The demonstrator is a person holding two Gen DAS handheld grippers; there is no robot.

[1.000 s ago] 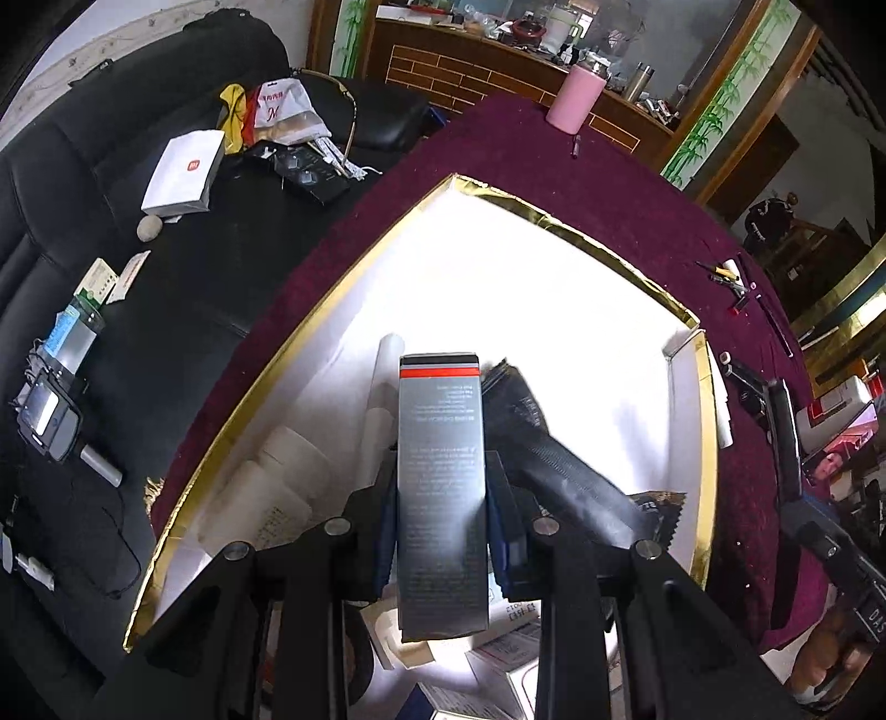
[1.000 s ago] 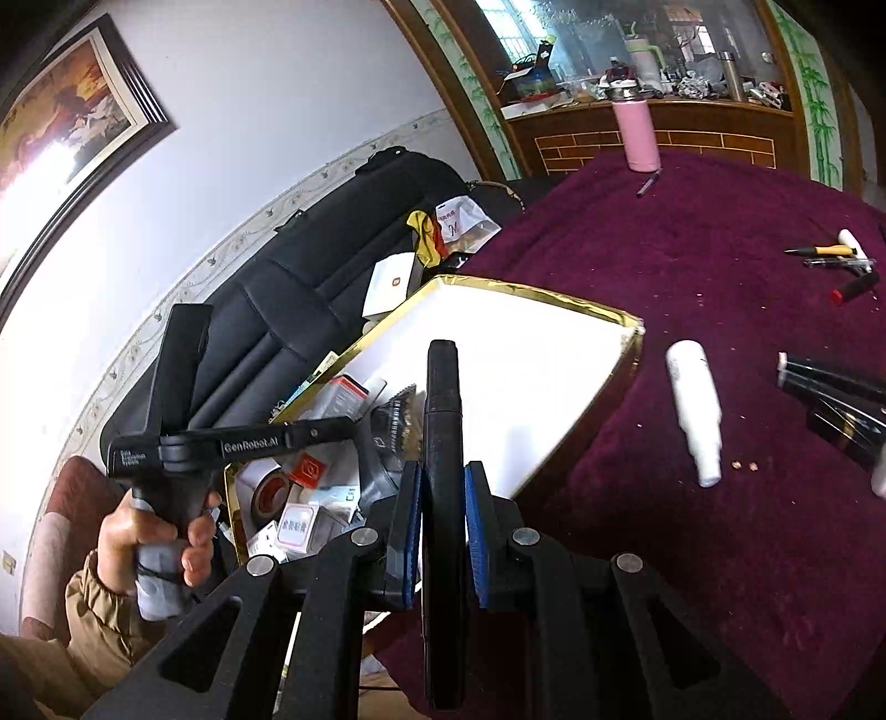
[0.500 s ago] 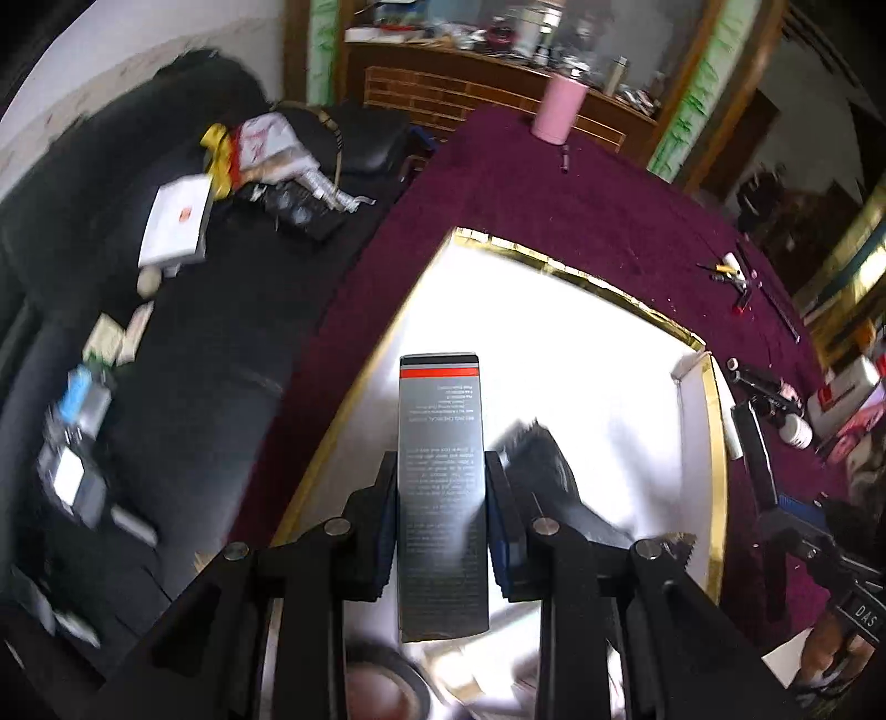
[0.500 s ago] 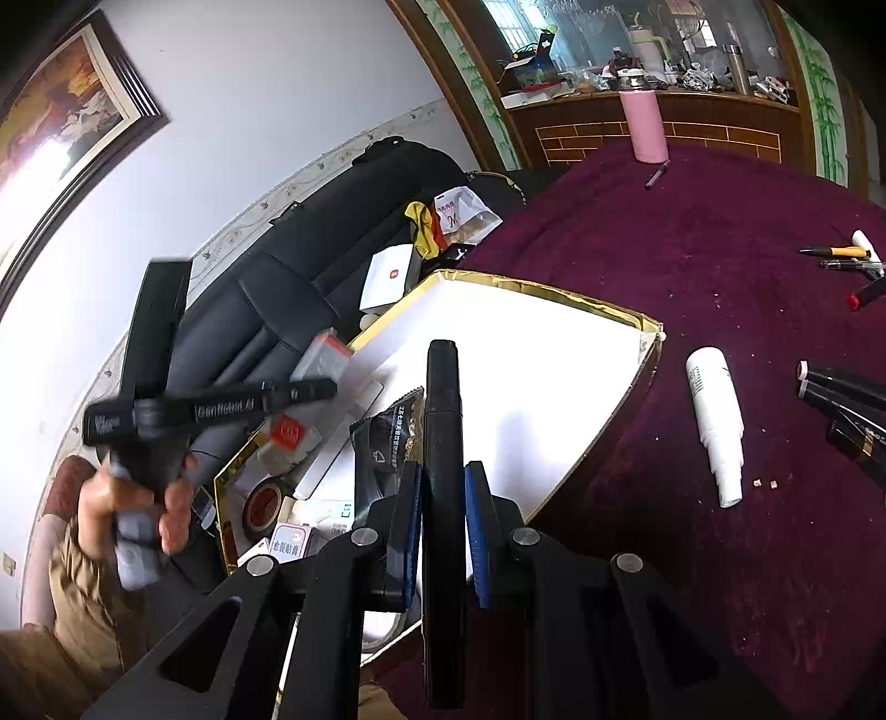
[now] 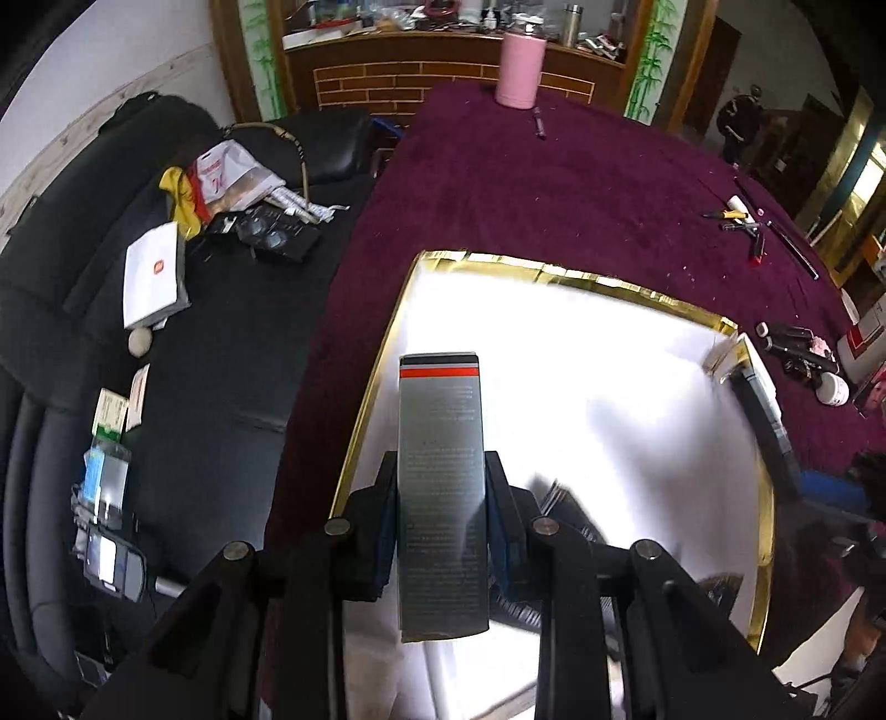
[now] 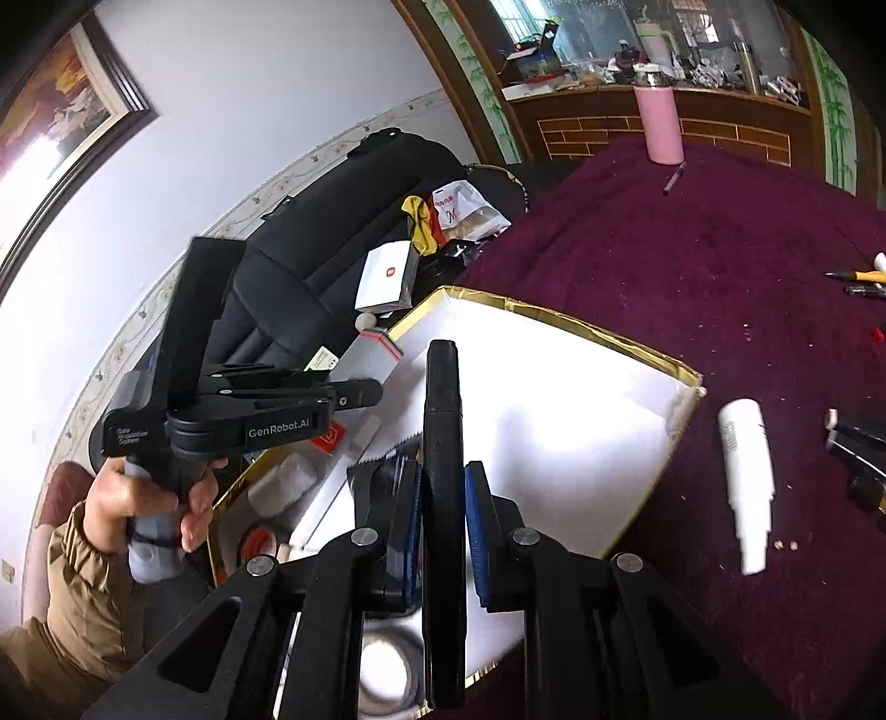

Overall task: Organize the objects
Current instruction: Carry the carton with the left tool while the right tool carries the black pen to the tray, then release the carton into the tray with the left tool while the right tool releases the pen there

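Pinching a grey carton (image 5: 443, 487), the left gripper (image 5: 442, 498) points it lengthwise over the white tray (image 5: 609, 387) directly ahead.

A round table covered in a dark maroon cloth (image 5: 581, 183) fills the right of the room. Along its left side runs a black leather sofa (image 5: 232, 354), its back against a pale wall (image 6: 238, 111) trimmed with a patterned border strip. A dark-framed picture (image 6: 61, 116) hangs high on that wall at the near left, catching a bright glare. At the far end stands a wooden counter with a brick-pattern front (image 5: 398, 83), flanked by panels painted with green bamboo (image 5: 645, 61). Daylight comes through a window above the counter (image 6: 587, 27).
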